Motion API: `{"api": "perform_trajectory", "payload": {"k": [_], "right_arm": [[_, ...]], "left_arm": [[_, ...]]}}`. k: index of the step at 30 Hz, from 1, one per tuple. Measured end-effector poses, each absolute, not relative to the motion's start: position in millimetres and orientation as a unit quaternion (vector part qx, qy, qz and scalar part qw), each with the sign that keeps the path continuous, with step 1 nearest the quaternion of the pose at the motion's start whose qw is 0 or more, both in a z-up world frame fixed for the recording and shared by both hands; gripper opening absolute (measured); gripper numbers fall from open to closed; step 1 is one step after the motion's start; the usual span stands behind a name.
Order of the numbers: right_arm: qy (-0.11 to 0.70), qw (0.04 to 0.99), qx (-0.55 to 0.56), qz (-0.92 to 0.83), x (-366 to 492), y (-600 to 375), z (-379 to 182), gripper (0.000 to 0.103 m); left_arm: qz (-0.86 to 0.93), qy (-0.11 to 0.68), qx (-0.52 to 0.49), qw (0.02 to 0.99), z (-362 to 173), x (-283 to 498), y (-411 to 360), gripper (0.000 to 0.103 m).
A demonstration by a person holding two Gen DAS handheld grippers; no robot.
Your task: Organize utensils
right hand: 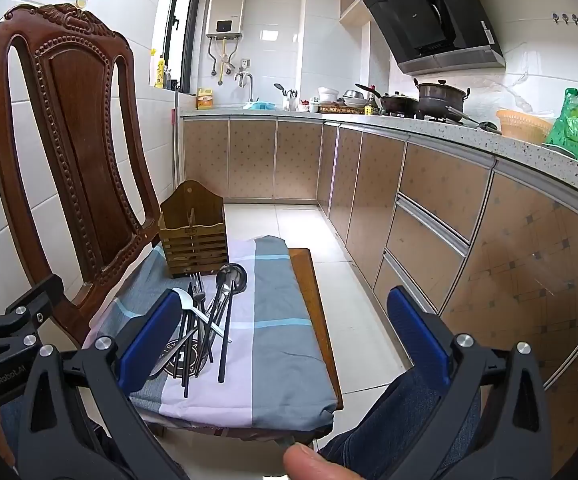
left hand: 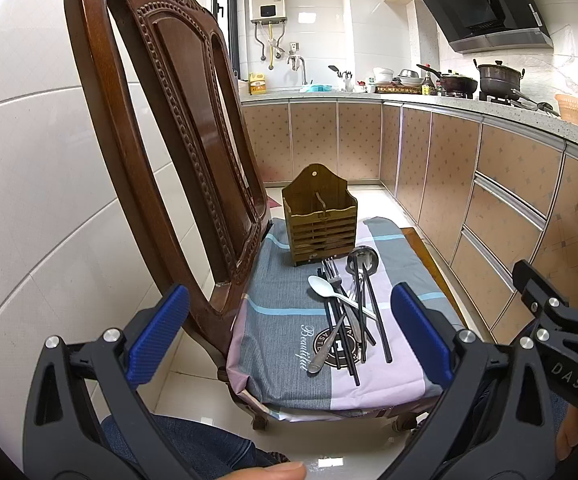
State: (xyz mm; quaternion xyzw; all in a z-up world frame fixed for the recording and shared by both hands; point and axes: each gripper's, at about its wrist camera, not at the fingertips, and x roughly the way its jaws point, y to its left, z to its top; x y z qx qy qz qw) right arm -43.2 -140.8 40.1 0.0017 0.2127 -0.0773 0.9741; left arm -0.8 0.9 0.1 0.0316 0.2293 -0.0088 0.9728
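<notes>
A pile of utensils lies on the cloth-covered chair seat: spoons, a fork, a ladle and black chopsticks. A wooden utensil holder stands upright behind the pile. My left gripper is open and empty, held short of the seat's front. My right gripper is open and empty, over the seat's front right. The pile and the holder also show in the right wrist view, left of that gripper.
The carved wooden chair back rises at the left of the seat. Kitchen cabinets and a counter with pots run along the right. Tiled floor lies between. My knees sit below the seat's front edge.
</notes>
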Motion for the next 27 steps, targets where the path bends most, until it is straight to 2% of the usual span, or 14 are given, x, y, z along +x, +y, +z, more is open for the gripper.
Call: {"api": "perform_trajectory", "payload": {"k": [27], "right_arm": [[0.212, 0.974, 0.002, -0.077, -45.5, -139.6, 40.9, 0.100]], "left_arm": [[-0.008, 0.230, 0.031, 0.973, 0.2, -0.3, 0.2, 0.099]]}}
